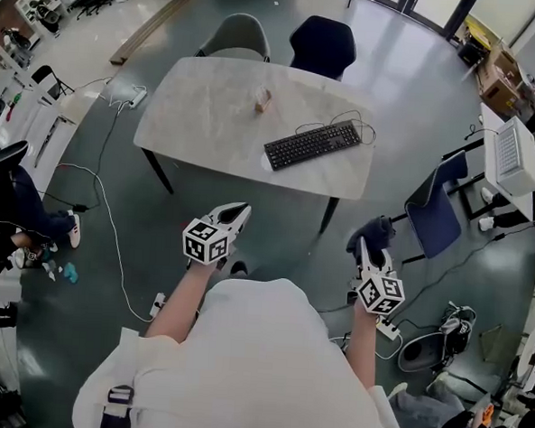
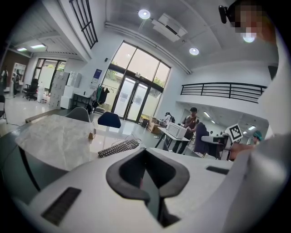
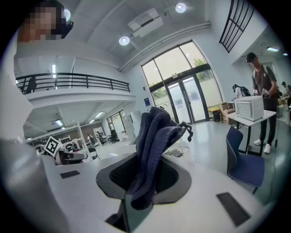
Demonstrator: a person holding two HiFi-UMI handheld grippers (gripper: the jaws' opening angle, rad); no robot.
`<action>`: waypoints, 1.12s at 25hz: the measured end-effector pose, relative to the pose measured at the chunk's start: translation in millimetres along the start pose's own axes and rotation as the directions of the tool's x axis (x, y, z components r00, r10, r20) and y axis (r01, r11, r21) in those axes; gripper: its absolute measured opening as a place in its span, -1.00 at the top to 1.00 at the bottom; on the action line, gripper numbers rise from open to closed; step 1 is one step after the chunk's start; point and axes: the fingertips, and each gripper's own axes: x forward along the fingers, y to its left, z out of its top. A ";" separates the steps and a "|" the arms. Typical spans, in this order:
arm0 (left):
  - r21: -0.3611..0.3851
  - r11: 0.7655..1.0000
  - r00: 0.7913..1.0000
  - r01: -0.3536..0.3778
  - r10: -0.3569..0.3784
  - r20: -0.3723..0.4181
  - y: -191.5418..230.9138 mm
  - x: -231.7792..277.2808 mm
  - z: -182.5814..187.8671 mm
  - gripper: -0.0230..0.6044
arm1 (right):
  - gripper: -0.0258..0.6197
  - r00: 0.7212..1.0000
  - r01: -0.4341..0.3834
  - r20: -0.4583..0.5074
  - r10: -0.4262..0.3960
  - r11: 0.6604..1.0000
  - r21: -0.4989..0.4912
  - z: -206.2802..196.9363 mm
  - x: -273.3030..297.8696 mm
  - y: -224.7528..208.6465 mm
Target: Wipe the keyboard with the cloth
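The right claw [image 1: 367, 251] is clamped on a dark blue cloth [image 1: 373, 231], which bunches up out of its jaws. The left claw [image 1: 236, 217] has its jaws pressed together with nothing between them. Both claws are held in front of the person, well apart from the black keyboard [image 1: 312, 144]. The keyboard lies slantwise near the right front edge of the pale worktop [image 1: 210, 115].
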 end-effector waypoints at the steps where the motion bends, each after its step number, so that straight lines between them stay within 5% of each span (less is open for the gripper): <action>1: -0.001 1.000 1.000 -0.003 0.003 0.002 -3.0 1.2 -0.7 0.91 | 0.62 1.000 -0.004 -0.002 0.004 1.000 0.001 -1.0 -0.7 -3.3; 13: -0.019 0.999 1.000 -0.031 0.031 -0.006 -32.8 18.8 -16.6 0.91 | 0.62 0.998 -0.040 -0.041 0.041 0.999 0.024 -13.7 -6.6 -33.5; 28: -0.035 0.999 0.999 -0.037 0.036 -0.036 -7.9 37.9 -14.7 0.91 | 0.62 0.994 -0.075 -0.074 0.076 0.997 0.024 -15.4 28.9 -27.5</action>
